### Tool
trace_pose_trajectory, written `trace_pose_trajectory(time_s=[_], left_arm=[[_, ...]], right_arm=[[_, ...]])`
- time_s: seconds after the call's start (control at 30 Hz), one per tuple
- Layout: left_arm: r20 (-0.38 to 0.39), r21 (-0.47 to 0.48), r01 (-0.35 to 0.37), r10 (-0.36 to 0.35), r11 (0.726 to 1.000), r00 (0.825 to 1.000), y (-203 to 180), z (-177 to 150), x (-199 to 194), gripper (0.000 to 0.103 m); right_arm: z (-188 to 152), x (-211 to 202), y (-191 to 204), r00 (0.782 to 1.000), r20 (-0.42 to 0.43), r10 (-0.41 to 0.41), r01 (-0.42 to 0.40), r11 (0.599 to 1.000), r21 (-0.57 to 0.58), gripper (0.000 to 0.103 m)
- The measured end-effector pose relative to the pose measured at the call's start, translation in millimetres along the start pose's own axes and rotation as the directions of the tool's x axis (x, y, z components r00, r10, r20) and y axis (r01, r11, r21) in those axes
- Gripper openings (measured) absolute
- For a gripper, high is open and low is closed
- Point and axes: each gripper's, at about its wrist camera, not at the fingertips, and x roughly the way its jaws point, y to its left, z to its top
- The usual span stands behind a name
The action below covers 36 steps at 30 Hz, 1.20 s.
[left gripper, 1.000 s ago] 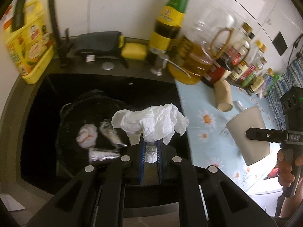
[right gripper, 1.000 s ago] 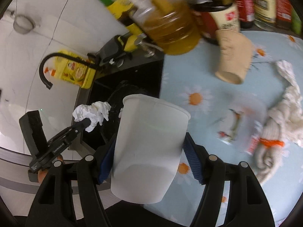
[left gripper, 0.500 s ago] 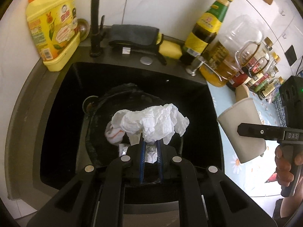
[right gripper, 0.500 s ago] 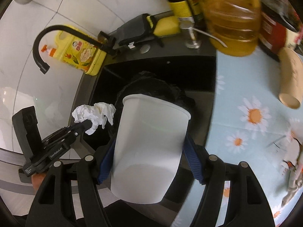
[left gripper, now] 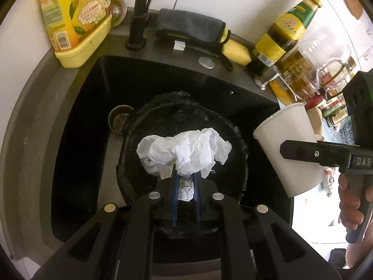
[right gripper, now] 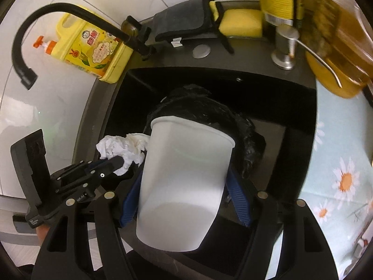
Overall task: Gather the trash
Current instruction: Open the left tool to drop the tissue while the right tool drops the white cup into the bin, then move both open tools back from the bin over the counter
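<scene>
My left gripper (left gripper: pixel 186 183) is shut on a crumpled white tissue (left gripper: pixel 186 151) and holds it over the open black trash bag (left gripper: pixel 235 137) that sits in the dark sink (left gripper: pixel 93 107). More white trash (left gripper: pixel 149 166) lies inside the bag. My right gripper (right gripper: pixel 184 186) is shut on a white paper cup (right gripper: pixel 184 182), held tilted above the bag (right gripper: pixel 247 135). The cup (left gripper: pixel 289 149) shows at the right of the left wrist view, the tissue (right gripper: pixel 121 147) at the left of the right wrist view.
A black faucet (left gripper: pixel 139 11), a yellow detergent bottle (left gripper: pixel 74 16), a grey cloth (left gripper: pixel 188 26) and a yellow sponge (left gripper: pixel 235 50) stand behind the sink. Sauce and oil bottles (left gripper: pixel 286 35) crowd the back right. A daisy-print counter (right gripper: pixel 338 163) lies right of the sink.
Both grippers have moved left from the counter to above the trash bag in the sink, still holding the tissue and the cup.
</scene>
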Motion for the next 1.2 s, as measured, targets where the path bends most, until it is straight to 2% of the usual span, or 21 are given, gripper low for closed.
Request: trace_pose_trajectory(time_s=[0.2, 0.27, 0.33, 0.4, 0.47, 0.57, 0.7, 1.2], left_arm=[[-0.022, -0.023, 0.012, -0.012, 1.000, 1.000, 7.0, 10.7, 14.7, 0.011], [-0.028, -0.038, 0.013, -0.014, 0.999, 0.999, 10.2, 14.0, 18.7, 0.014], [-0.040, -0.043, -0.014, 0.012, 0.999, 0.999, 13.3, 16.2, 23.9, 0.025], [-0.051, -0.031, -0.043, 0.041, 0.999, 0.998, 15.3, 17.9, 28.0, 0.025], [-0.059, -0.040, -0.032, 0.030, 0.999, 0.998, 18.4, 18.6, 30.4, 0.025], [-0.064, -0.050, -0.025, 0.022, 0.998, 0.998, 21.3, 19.3, 30.9, 0.026], [-0.054, -0.060, -0.021, 0.018, 0.998, 0.998, 23.0, 20.4, 29.1, 0.032], [-0.015, -0.030, -0.011, 0.010, 0.999, 1.000, 11.6, 10.2, 6.6, 0.032]], right_arm=[[13.1, 17.6, 2.7, 0.999, -0.032, -0.012, 0.011, 1.000, -0.009, 0.068], [16.4, 21.5, 2.8, 0.999, -0.040, -0.008, 0.008, 1.000, -0.003, 0.069], [18.7, 26.0, 3.8, 0.999, -0.054, -0.003, 0.003, 1.000, -0.003, 0.071], [19.0, 29.7, 2.6, 0.998, -0.066, -0.002, 0.003, 1.000, 0.006, 0.072], [18.3, 30.9, 1.3, 0.998, -0.070, -0.001, 0.002, 1.000, 0.014, 0.075], [17.7, 30.4, -0.4, 0.998, -0.066, -0.004, 0.006, 1.000, 0.027, 0.075], [16.6, 27.4, 0.8, 0.998, -0.057, -0.011, 0.013, 0.999, 0.030, 0.075], [-12.7, -1.3, 1.9, 0.999, 0.018, -0.031, 0.030, 0.998, 0.050, 0.075]])
